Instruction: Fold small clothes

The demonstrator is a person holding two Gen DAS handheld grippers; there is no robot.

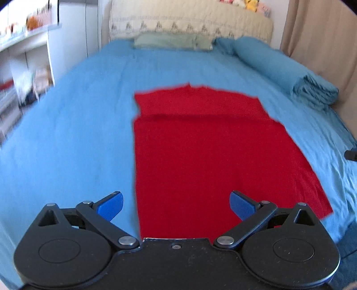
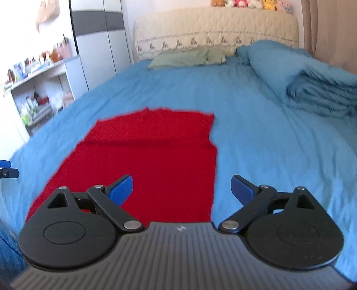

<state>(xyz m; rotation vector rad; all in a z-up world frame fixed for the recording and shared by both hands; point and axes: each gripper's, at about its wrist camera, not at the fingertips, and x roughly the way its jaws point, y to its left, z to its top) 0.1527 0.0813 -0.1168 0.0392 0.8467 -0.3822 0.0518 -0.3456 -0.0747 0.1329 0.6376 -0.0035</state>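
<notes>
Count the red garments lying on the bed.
1. The red garment lies flat on the blue sheet, partly folded, ahead of both open grippers. Others may lie out of view.

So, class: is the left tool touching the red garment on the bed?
Cannot tell. In the left wrist view the left tool is open over the red garment, but that angle shows neither contact nor gap.

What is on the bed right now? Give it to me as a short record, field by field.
garment: red garment, flat on the bed, sides folded in to a long rectangle
surface: blue bedsheet
left tongs: open, empty, over the garment's near left edge
right tongs: open, empty, over the garment's near right edge
far end: green pillow, folded blue quilt to the right
headboard: cream cover, plush toys on top
</notes>
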